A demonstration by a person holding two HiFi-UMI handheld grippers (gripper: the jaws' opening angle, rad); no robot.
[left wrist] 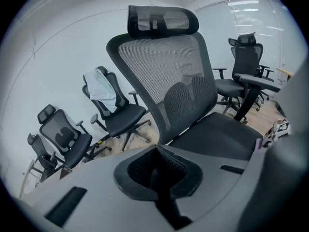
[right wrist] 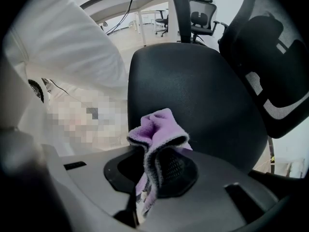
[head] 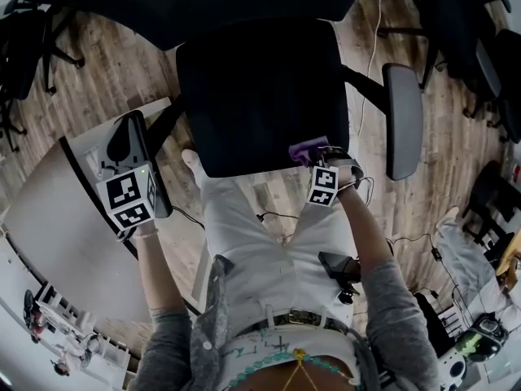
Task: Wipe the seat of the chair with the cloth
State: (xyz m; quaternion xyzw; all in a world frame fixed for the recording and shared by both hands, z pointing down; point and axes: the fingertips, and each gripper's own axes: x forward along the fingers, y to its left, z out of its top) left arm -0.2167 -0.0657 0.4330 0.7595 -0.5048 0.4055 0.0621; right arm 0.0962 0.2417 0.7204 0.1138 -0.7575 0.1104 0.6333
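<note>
Head view has the right gripper (head: 320,161) at the near edge of the chair seat (head: 252,88), jaws clamped on a purple cloth (head: 306,148), probably so its bunched end leads into the wipe. Off to the left, the left gripper (head: 129,135) hangs with jaws together on nothing, likely just kept clear. Whether the cloth touches the seat cannot be told, and the chair's base is hidden beneath it.
</note>
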